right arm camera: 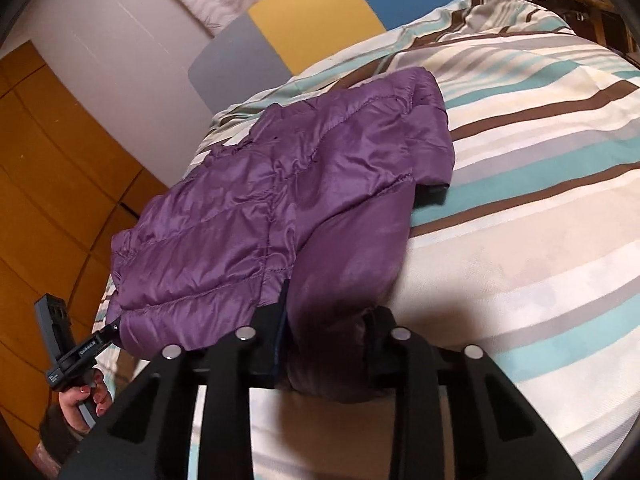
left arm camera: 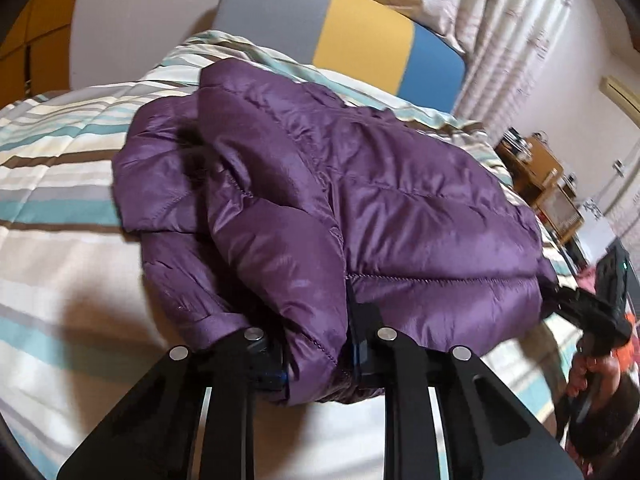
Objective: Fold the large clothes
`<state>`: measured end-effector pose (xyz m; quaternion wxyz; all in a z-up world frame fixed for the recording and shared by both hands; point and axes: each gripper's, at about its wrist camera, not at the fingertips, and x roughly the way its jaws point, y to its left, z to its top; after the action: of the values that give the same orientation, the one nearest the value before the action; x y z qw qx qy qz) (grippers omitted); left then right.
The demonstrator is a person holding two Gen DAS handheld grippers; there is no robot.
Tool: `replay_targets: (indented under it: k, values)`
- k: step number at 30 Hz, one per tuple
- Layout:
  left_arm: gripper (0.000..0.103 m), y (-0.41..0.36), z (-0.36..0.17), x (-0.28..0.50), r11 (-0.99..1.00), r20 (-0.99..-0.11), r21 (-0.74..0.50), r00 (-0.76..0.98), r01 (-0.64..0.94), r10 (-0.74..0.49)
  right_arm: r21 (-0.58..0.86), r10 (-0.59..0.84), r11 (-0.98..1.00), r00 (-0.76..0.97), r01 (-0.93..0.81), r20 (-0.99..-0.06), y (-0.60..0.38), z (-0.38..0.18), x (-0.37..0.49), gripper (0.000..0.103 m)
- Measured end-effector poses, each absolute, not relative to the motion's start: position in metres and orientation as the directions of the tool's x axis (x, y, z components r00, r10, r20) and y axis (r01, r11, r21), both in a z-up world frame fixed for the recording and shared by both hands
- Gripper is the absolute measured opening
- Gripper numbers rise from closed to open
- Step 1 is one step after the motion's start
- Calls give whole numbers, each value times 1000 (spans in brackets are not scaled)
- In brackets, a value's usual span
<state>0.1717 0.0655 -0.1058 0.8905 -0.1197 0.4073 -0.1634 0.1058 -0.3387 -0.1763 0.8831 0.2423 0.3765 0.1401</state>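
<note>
- A bedroom in a home: a bed (left arm camera: 60,184) fills most of both views, covered with a quilted duvet striped in cream, teal, grey and brown.
- At its far end stands a padded headboard (left arm camera: 340,36) in grey, yellow and blue panels.
- Pale patterned curtains (left arm camera: 500,20) hang behind the headboard against a plain light wall.
- Orange-brown wooden panels, probably wardrobe doors (right arm camera: 60,152), run along one side.
- A small wooden shelf unit (left arm camera: 548,184) beside the bed holds blurred household oddments.
- A purple padded jacket (left arm camera: 360,208) lies on the duvet.
</note>
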Motion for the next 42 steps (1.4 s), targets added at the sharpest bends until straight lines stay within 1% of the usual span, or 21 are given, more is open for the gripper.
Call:
replay_targets:
  k: [6,11,15,18,19,21,22,24,26,28,29,30,32,33,34,36,38,39,40,41,42]
  values:
    - [20,72,-109,136,895,-671,-384,597,228,-440,554,472,827,654,-96,-591,-348,-173,86,25]
    - [20,77,-114,96,880,-667,-389,574,274,-474,527,493,838,615,-144,-615,-351,-173,48,25]
    - [20,82,-118,62,862,-656,-414,561,292,-505,537,521,827,589,-167,-618,-356,-173,15,25]
    - [20,85,-119,48,861,-655,-414,559,297,-508,527,528,829,574,-187,-626,-354,-170,3,25]
    - [21,85,-118,46,862,-654,-408,561,302,-507,526,530,829,570,-192,-628,-353,-170,4,27]
    - [25,84,-113,44,872,-656,-378,575,311,-489,511,518,838,571,-190,-637,-354,-168,4,32]
    - [30,83,-111,42,881,-660,-357,584,310,-472,505,508,844,577,-183,-639,-355,-168,5,36]
    - [39,85,-109,43,886,-658,-350,594,304,-464,517,499,842,595,-158,-630,-359,-165,13,41]
    - [55,89,-107,43,885,-645,-369,607,285,-464,513,480,847,616,-139,-624,-363,-162,15,46]
    - [59,96,-105,47,881,-629,-391,621,265,-467,494,452,860,639,-127,-622,-364,-159,20,61]
    - [60,98,-104,49,882,-627,-395,627,256,-463,483,436,867,654,-122,-619,-367,-157,19,64]
    - [61,99,-103,52,884,-627,-396,630,248,-458,472,419,874,668,-114,-615,-367,-155,24,69]
    - [69,101,-100,63,891,-627,-390,641,232,-442,466,406,878,684,-109,-606,-366,-150,32,70]
    - [71,102,-97,70,892,-623,-390,649,227,-437,464,402,879,689,-107,-603,-366,-149,36,73]
    - [72,102,-95,79,895,-622,-391,655,215,-429,459,396,882,691,-104,-605,-364,-148,43,74]
    - [72,105,-94,91,896,-618,-398,664,199,-422,448,376,890,691,-84,-617,-359,-149,58,74]
    - [83,108,-96,108,903,-624,-397,673,164,-397,468,383,881,689,-71,-615,-356,-153,71,73]
    - [83,108,-98,115,902,-628,-400,669,160,-397,477,388,877,683,-66,-619,-356,-156,74,70]
    - [83,108,-102,126,904,-643,-403,659,143,-391,487,395,871,675,-61,-623,-353,-159,80,58]
    - [83,109,-105,132,897,-644,-421,653,133,-399,490,399,870,672,-62,-624,-354,-160,81,50]
    - [80,111,-107,138,872,-630,-472,640,134,-439,486,400,871,671,-67,-624,-353,-160,78,35]
